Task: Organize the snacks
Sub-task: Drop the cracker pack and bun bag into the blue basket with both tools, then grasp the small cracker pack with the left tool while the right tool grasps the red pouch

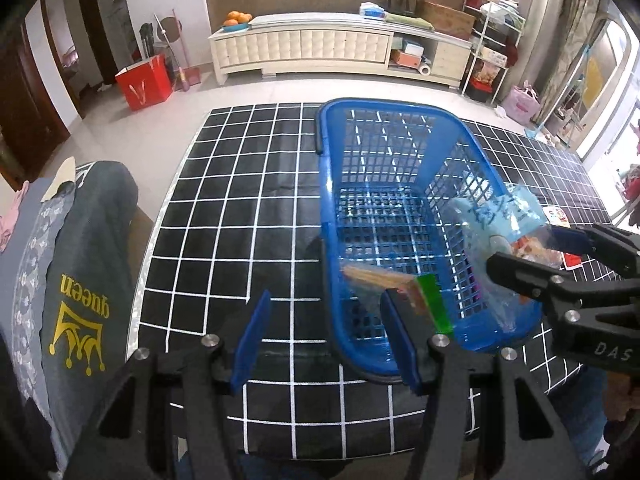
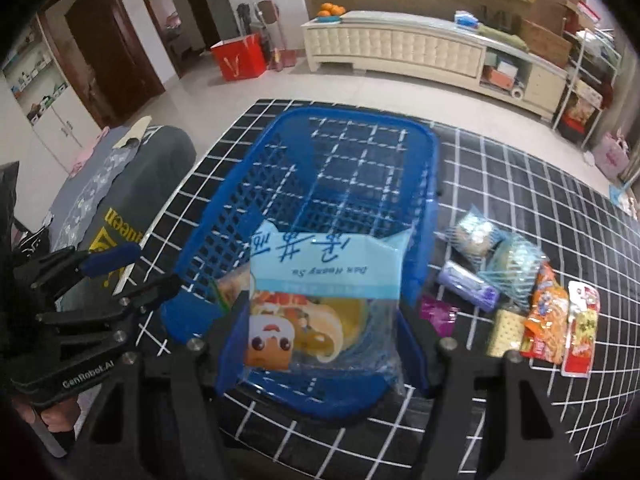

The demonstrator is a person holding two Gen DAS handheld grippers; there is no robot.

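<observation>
The right gripper (image 2: 320,344) is clenched on a snack packet (image 2: 316,300) with a pale blue top and a clear lower part, and both blue pads press on its sides. The packet hangs just in front of this gripper, upright, with its long axis running away from the fingers. Directly behind and under it is the blue basket (image 2: 424,208), which stands on the checked surface (image 2: 520,184). The near wall of the basket is just below the packet, so the packet seems to be over the near end of the basket and not yet laid inside. The long axis of the basket runs straight away from the right gripper, so a short move forward and down would probably bring the packet to the floor of the basket. The left gripper (image 1: 324,344) is released, with nothing between its pads; the near corner of the basket lies just ahead of its right finger. In the basket, close to that corner, a small packet with a green edge (image 1: 404,292) seems to be dropping or lying, but it is blurred. To the right of the right gripper, outside the basket, the other snacks (image 2: 540,312) lie in a loose group on the surface, nearer to the right hand than to the left.
</observation>
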